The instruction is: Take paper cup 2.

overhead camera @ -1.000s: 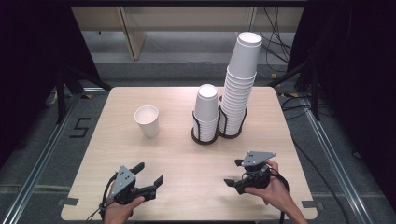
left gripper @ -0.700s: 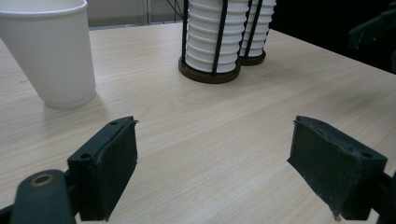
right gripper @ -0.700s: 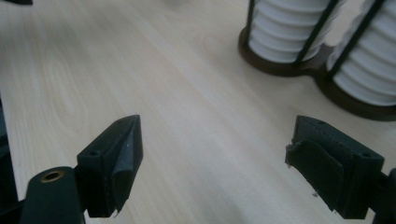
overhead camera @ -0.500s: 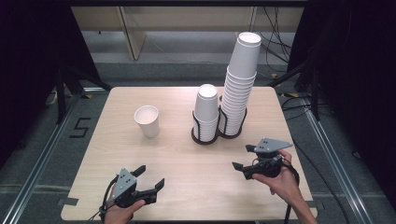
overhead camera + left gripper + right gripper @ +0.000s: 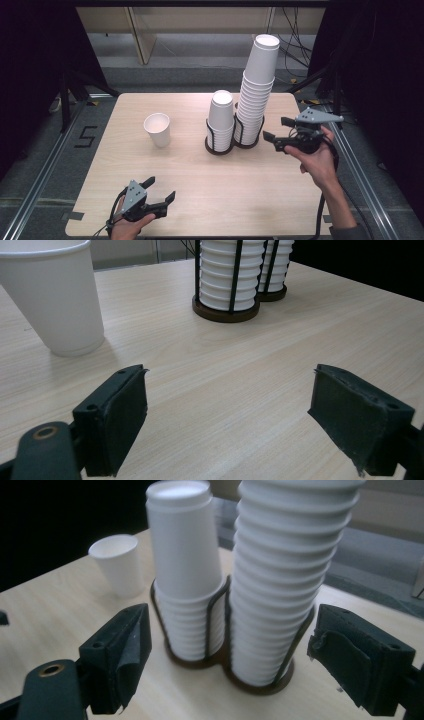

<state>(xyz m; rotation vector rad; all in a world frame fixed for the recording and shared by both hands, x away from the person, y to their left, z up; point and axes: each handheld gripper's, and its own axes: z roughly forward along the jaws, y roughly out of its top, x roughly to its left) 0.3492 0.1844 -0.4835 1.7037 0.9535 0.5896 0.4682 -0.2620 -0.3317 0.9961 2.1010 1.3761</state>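
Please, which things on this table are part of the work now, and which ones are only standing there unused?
In the work:
- right gripper, jaws open, raised beside the tall cup stack
- tall cup stack in its black holder

Standing by:
- short cup stack
- single paper cup
- left gripper, low near the table's front edge

A black "5" is marked on the grey floor (image 5: 60, 150), left of the table (image 5: 120, 165).
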